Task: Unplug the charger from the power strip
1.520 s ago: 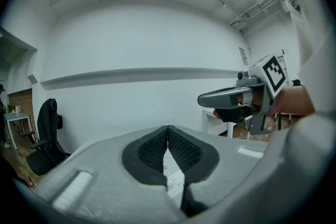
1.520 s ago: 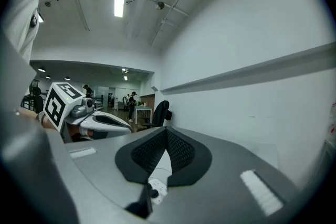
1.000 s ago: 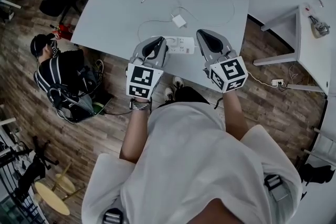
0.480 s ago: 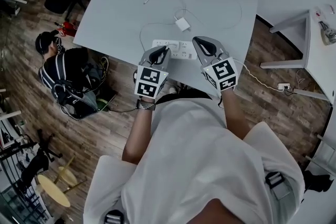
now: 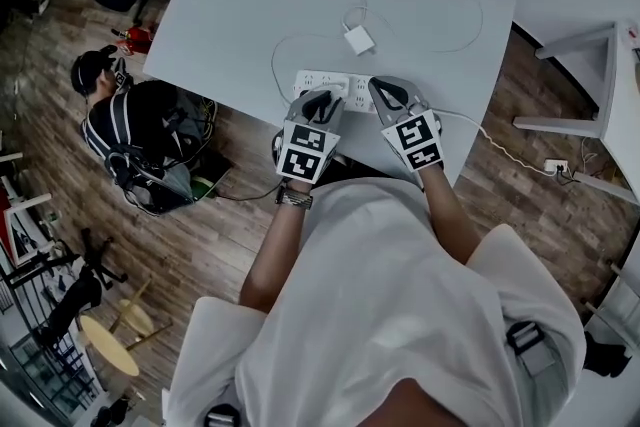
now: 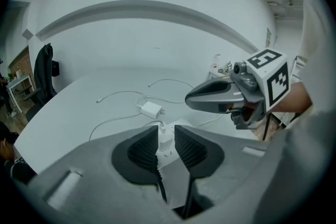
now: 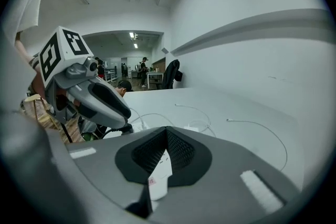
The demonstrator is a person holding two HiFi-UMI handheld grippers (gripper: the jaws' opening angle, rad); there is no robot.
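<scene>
Head view: a white power strip lies near the front edge of a pale table. The left gripper reaches down over the strip's middle and covers the charger there. The right gripper sits at the strip's right end. Further back on the table lie a loose white adapter and thin cables, well apart from both grippers. A person sits on the wooden floor to the left of the table.

Left gripper view: the left gripper has its jaws apart by a narrow gap. The charger, a small white plug, stands upright in the power strip, right between the jaw tips. Each tip is just beside it, and I cannot tell whether they touch it. The right gripper hangs to the right, over the strip's far end. The adapter lies beyond on the table.

Right gripper view: the right gripper has its jaw tips together, with nothing between them. The power strip shows white through the hollow below the tips. The left gripper is close on the left, and the adapter lies further off on the table.
</scene>
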